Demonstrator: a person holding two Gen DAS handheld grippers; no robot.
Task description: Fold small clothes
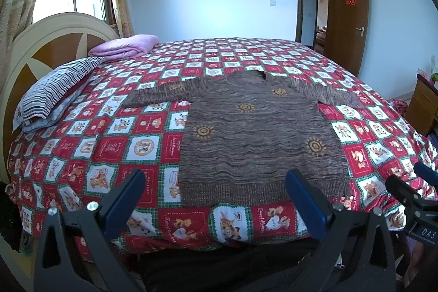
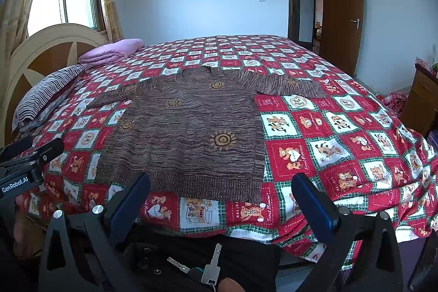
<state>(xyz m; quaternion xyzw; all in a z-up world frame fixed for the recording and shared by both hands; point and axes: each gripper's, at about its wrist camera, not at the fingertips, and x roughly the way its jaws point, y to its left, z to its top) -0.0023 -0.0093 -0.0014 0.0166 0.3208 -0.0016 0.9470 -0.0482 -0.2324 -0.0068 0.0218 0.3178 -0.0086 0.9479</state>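
A small brown knitted sweater (image 1: 257, 138) with orange sun motifs lies flat on the bed, sleeves spread to both sides, hem toward me. It also shows in the right wrist view (image 2: 189, 133). My left gripper (image 1: 216, 182) is open and empty, held above the bed's near edge over the sweater's hem. My right gripper (image 2: 221, 188) is open and empty, near the hem's right corner. The right gripper shows in the left wrist view (image 1: 416, 199) at the right edge. The left gripper shows in the right wrist view (image 2: 24, 163) at the left edge.
The bed has a red, white and green checked cover (image 1: 115, 144). A striped pillow (image 1: 54, 89) and a folded pink blanket (image 1: 126, 45) lie by the headboard (image 1: 41, 45). A wooden cabinet (image 1: 424, 103) stands at the right. Keys (image 2: 210, 267) hang below me.
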